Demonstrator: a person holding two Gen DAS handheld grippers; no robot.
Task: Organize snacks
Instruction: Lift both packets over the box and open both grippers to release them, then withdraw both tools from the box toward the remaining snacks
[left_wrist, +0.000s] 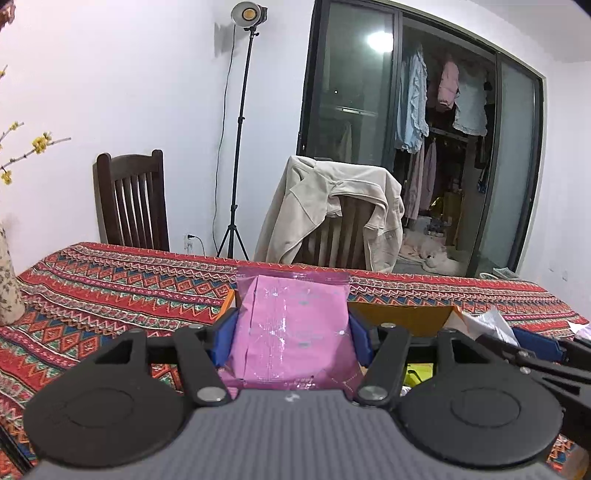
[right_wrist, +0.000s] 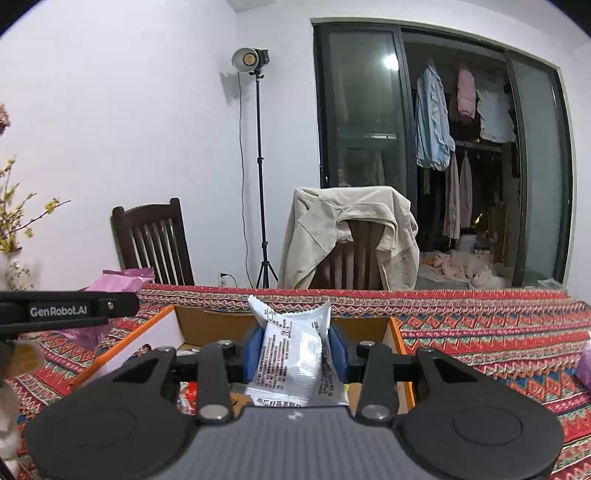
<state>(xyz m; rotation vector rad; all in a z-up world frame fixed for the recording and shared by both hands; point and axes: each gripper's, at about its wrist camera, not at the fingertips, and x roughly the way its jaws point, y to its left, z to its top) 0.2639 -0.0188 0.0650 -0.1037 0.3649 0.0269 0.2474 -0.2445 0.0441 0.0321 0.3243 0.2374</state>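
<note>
My left gripper is shut on a pink snack packet, held upright above the table near the left side of an open cardboard box. My right gripper is shut on a white snack packet with printed text, held over the box, whose orange-edged flaps are open. Several snacks lie inside the box below it. The left gripper and its pink packet also show in the right wrist view at the left. The right gripper shows in the left wrist view at the right.
The table carries a red patterned cloth. A floral vase stands at the far left. Two wooden chairs stand behind the table, one draped with a beige jacket. A light stand is at the wall. A purple item lies at the right edge.
</note>
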